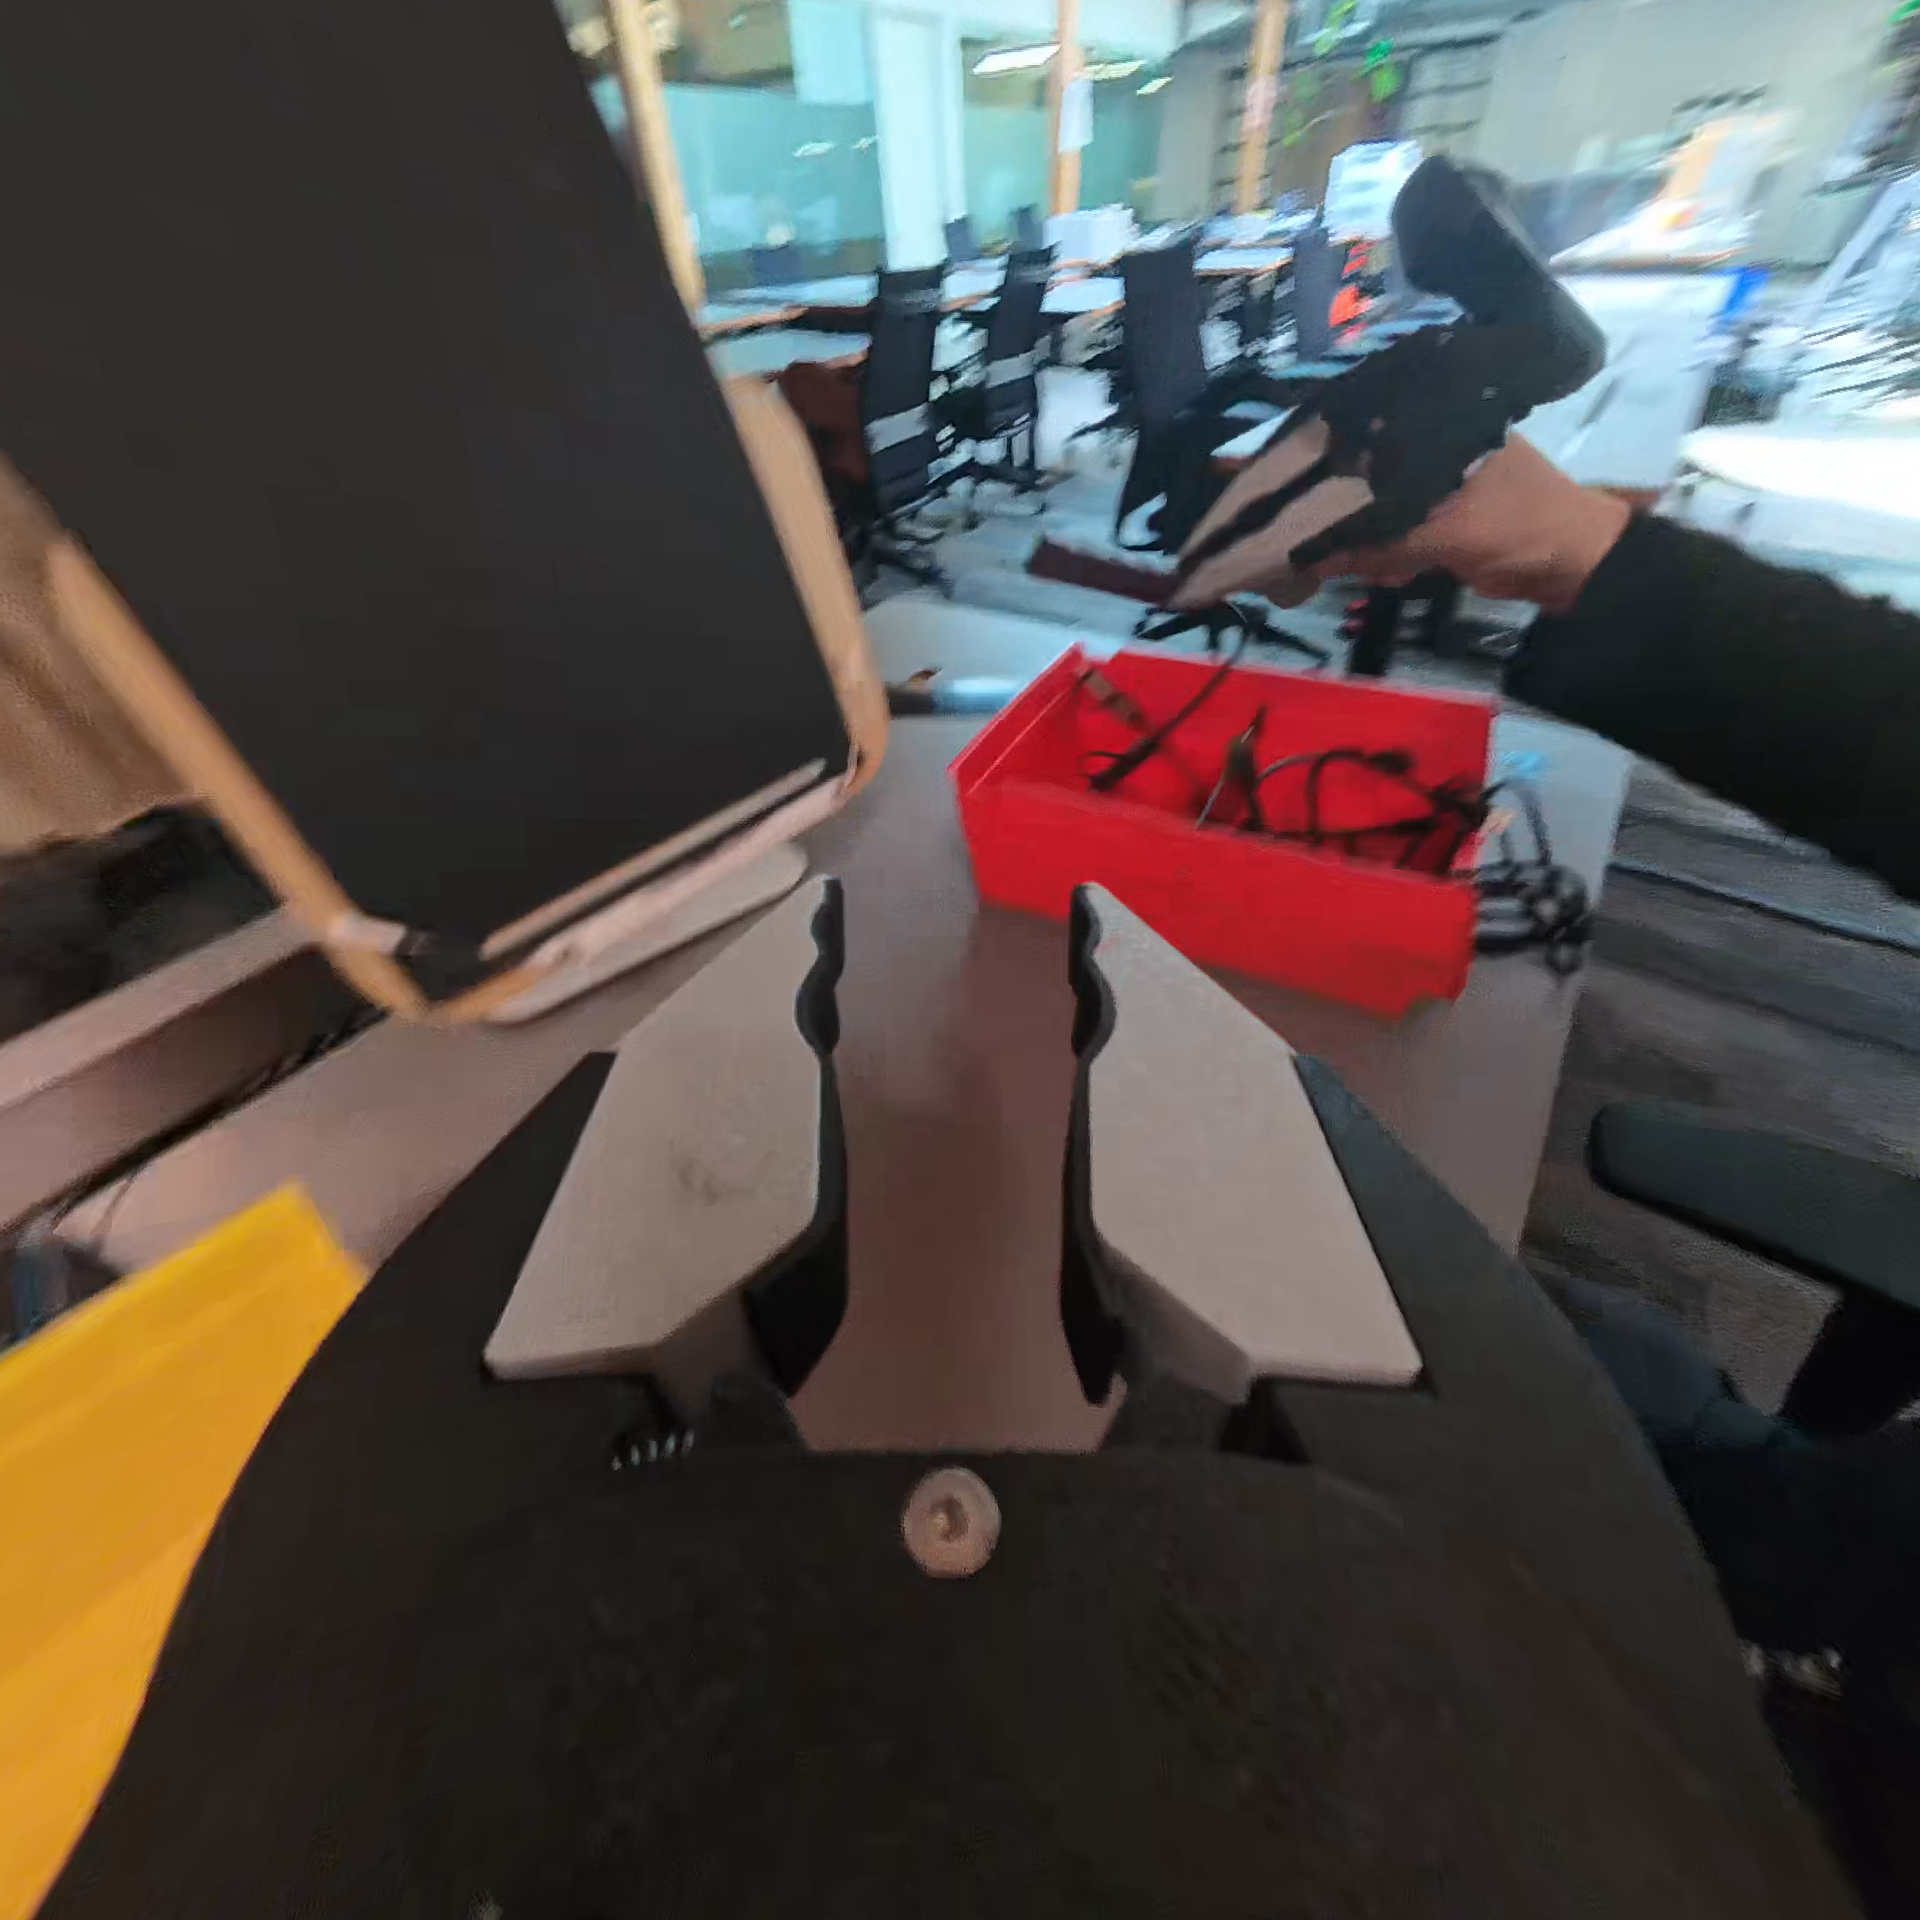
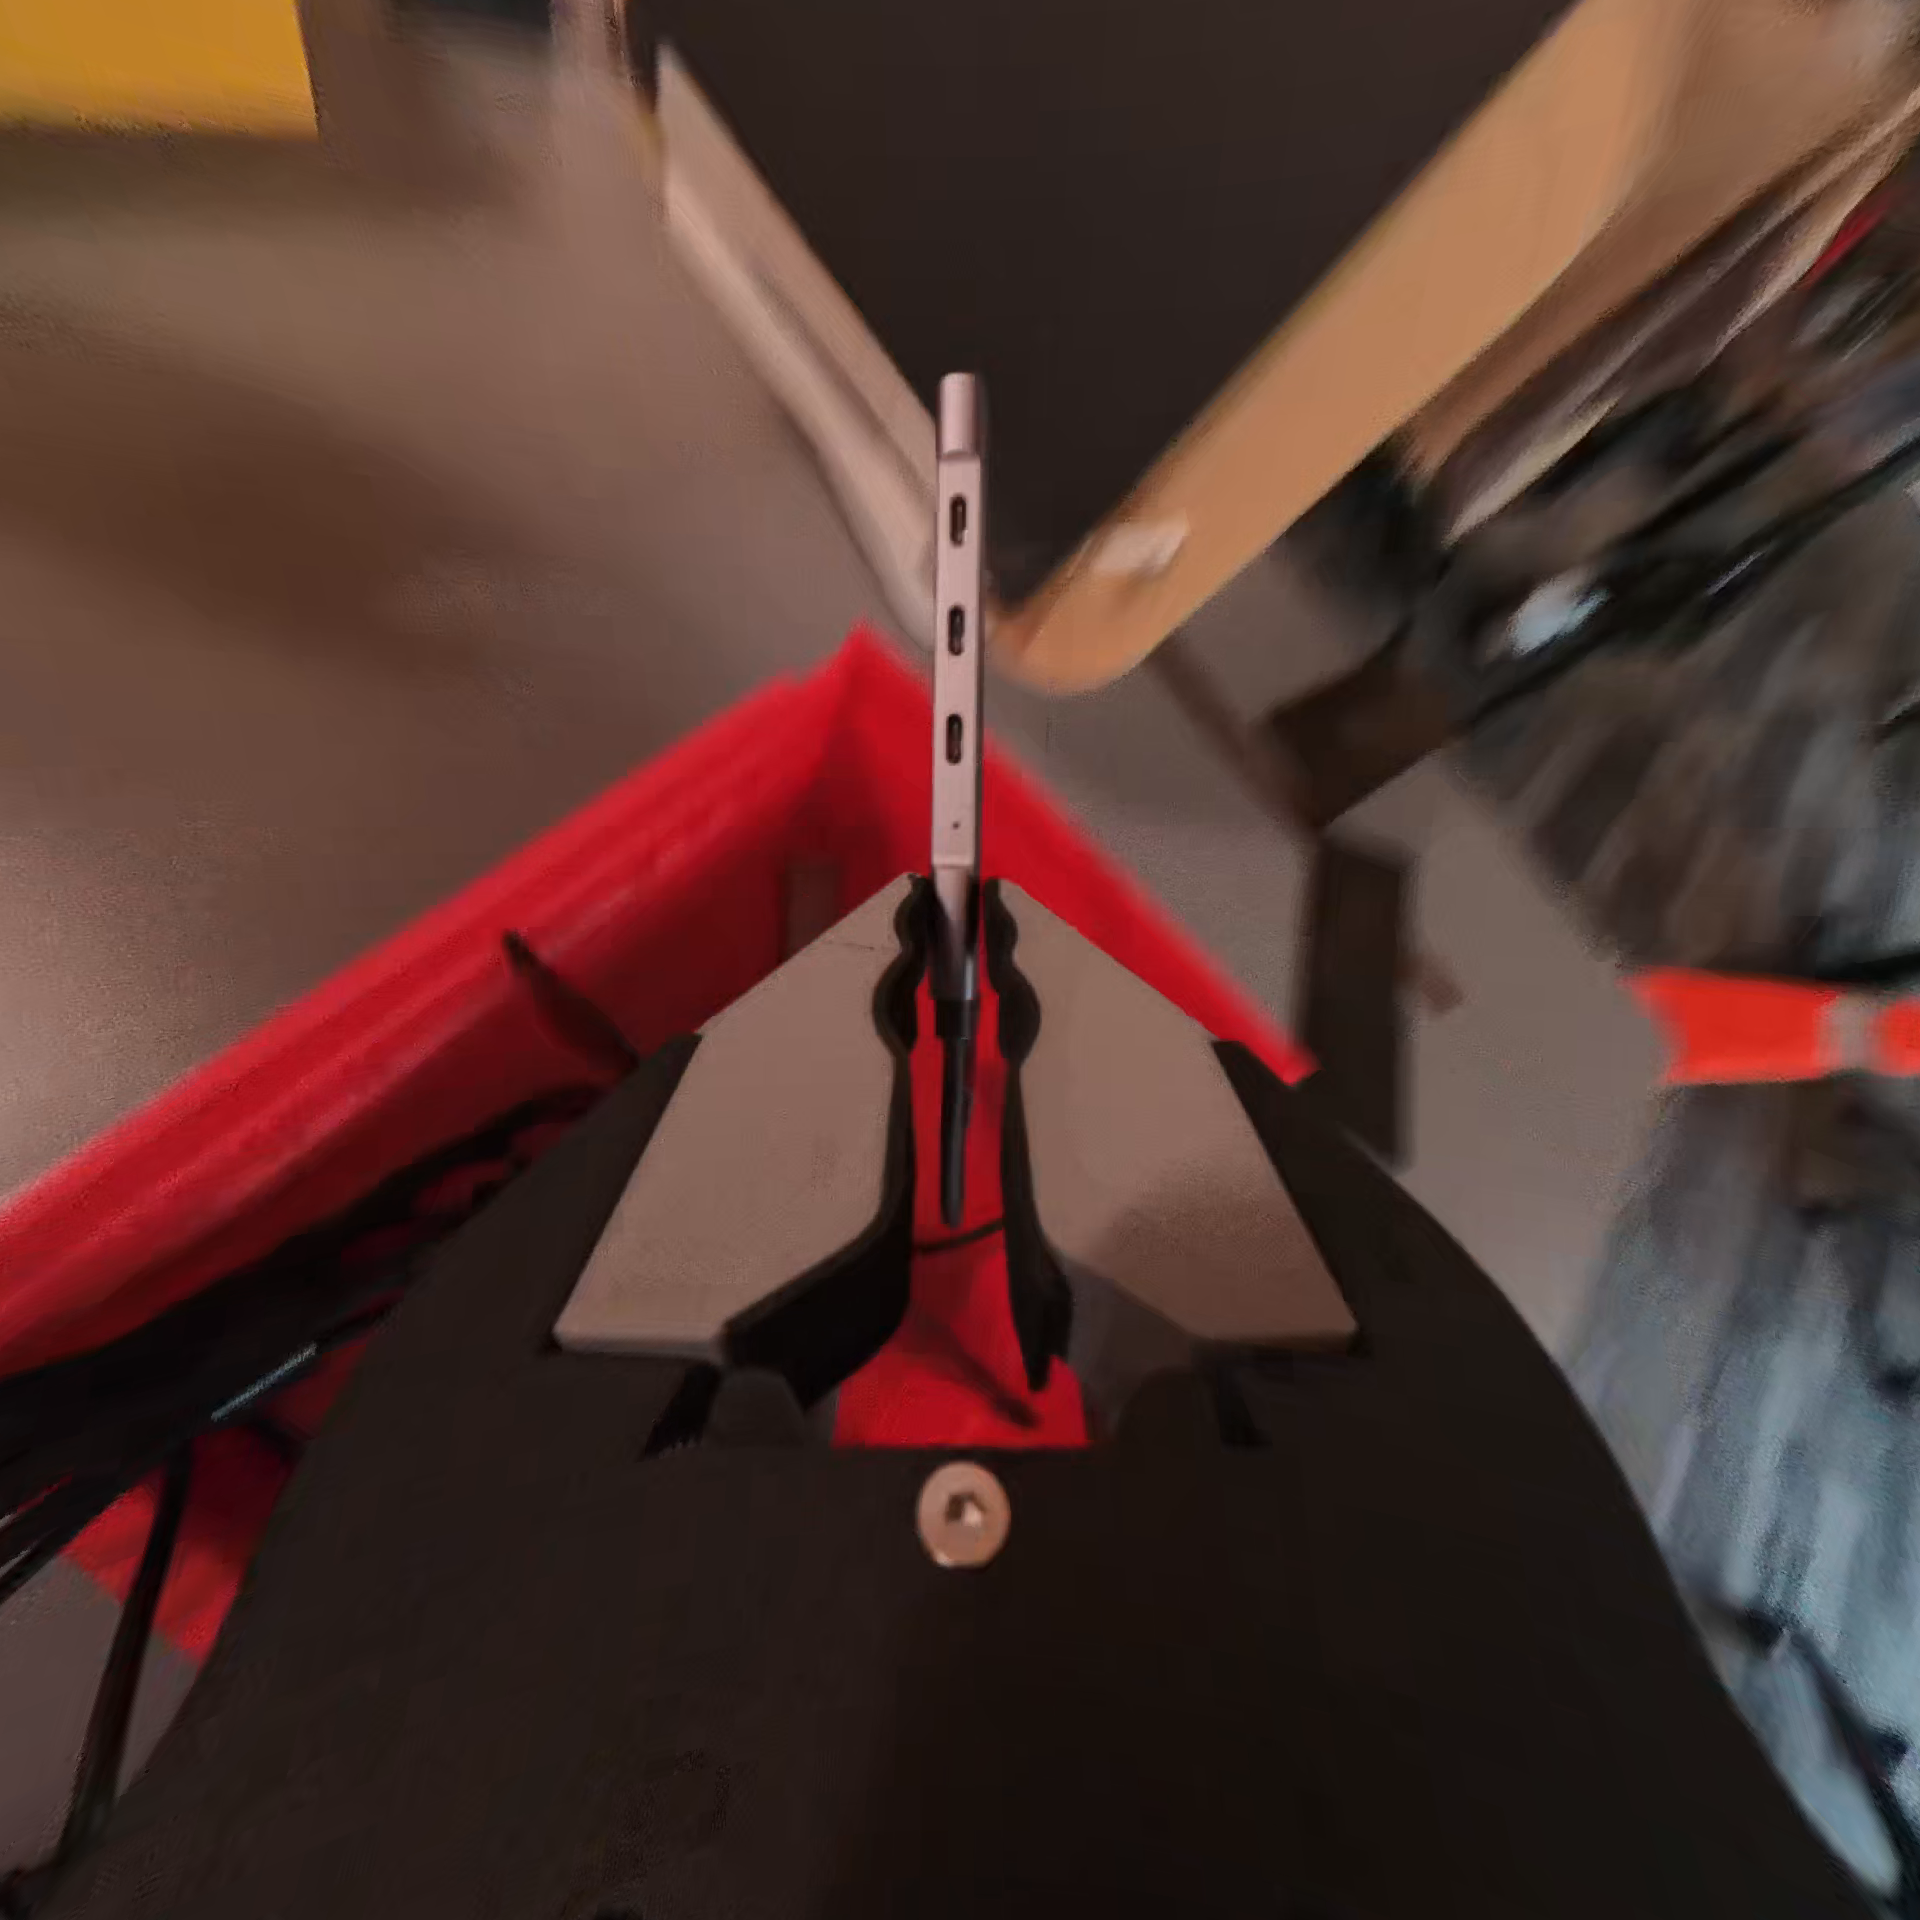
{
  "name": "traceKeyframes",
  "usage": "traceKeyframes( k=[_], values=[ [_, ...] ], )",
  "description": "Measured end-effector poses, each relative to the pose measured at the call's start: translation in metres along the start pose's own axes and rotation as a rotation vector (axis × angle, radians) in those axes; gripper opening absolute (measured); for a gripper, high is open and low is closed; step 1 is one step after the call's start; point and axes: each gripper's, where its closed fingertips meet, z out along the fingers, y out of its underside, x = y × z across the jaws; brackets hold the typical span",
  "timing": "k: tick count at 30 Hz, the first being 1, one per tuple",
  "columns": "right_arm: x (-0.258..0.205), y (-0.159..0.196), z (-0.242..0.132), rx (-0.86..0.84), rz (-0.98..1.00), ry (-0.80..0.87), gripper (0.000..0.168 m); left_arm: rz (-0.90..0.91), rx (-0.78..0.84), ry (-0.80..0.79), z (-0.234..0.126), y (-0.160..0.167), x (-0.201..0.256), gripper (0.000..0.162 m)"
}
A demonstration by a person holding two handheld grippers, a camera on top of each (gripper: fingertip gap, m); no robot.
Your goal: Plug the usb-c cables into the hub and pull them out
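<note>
My right gripper is shut on the cable end of a slim silver hub. The hub points straight ahead, edge-on, with three small ports showing along its side. Its black lead runs back between the fingers. I hold it above a corner of the red bin. In the left wrist view the right gripper hangs in a hand above the red bin, which holds several black cables. My left gripper is open and empty above the grey table.
A dark screen in a wooden frame leans on a stand at the left, close to my left fingers. A yellow sheet lies at the lower left. A black chair armrest is at the right. More cables lie beside the bin. There is about 35 centimeters between the tips of the two grippers.
</note>
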Motion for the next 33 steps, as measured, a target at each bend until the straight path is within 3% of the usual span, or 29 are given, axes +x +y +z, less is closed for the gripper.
traceKeyframes(
  k=[2,4,7,10,11,14,16,18,21,22,23,24,27,30,33],
  values=[
    [-0.022,0.055,0.045,-0.207,0.074,-0.081,0.016,-0.021,-0.050,-0.099,-0.027,0.034,-0.013,0.046],
    [-0.041,0.090,0.066,-0.377,0.155,-0.167,0.023,-0.061,-0.110,-0.154,-0.050,0.069,-0.019,0.055],
    [-0.025,0.068,0.044,-0.328,0.301,-0.120,0.024,-0.089,-0.172,-0.242,-0.082,0.109,-0.023,0.061],
    [-0.010,0.039,-0.004,-0.237,0.369,-0.060,0.067,-0.070,-0.232,-0.324,-0.106,0.138,-0.022,0.067],
    [-0.016,0.030,-0.021,-0.200,0.384,-0.071,0.067,-0.062,-0.244,-0.354,-0.111,0.145,-0.022,0.067],
    [-0.077,0.010,-0.065,-0.056,0.452,-0.239,0.075,-0.050,-0.252,-0.412,-0.113,0.167,-0.016,0.067],
    [-0.131,0.018,-0.074,-0.031,0.486,-0.319,0.086,-0.017,-0.270,-0.487,-0.107,0.181,-0.022,0.066],
    [-0.173,0.038,-0.063,-0.077,0.468,-0.302,0.085,0.028,-0.273,-0.564,-0.097,0.189,-0.033,0.064],
    [-0.190,0.069,-0.030,-0.179,0.390,-0.123,0.077,0.091,-0.346,-0.678,-0.081,0.208,-0.055,0.057],
    [-0.186,0.079,-0.020,-0.234,0.346,-0.050,0.064,0.159,-0.349,-0.755,-0.083,0.206,-0.064,0.032],
    [-0.183,0.087,-0.013,-0.287,0.301,0.000,0.051,0.200,-0.359,-0.777,-0.082,0.204,-0.067,0.019],
    [-0.185,0.089,-0.008,-0.309,0.273,0.011,0.047,0.193,-0.374,-0.796,-0.082,0.204,-0.070,0.016],
    [-0.188,0.075,-0.005,-0.312,0.261,0.047,0.019,0.145,-0.366,-0.754,-0.093,0.199,-0.074,0.003],
    [-0.205,0.053,0.006,-0.316,0.259,0.043,0.018,0.045,-0.230,-0.695,-0.109,0.169,-0.077,0.003],
    [-0.243,0.013,0.028,-0.308,0.228,0.013,0.021,0.082,-0.169,-0.740,-0.128,0.125,-0.080,0.003]
  ],
)
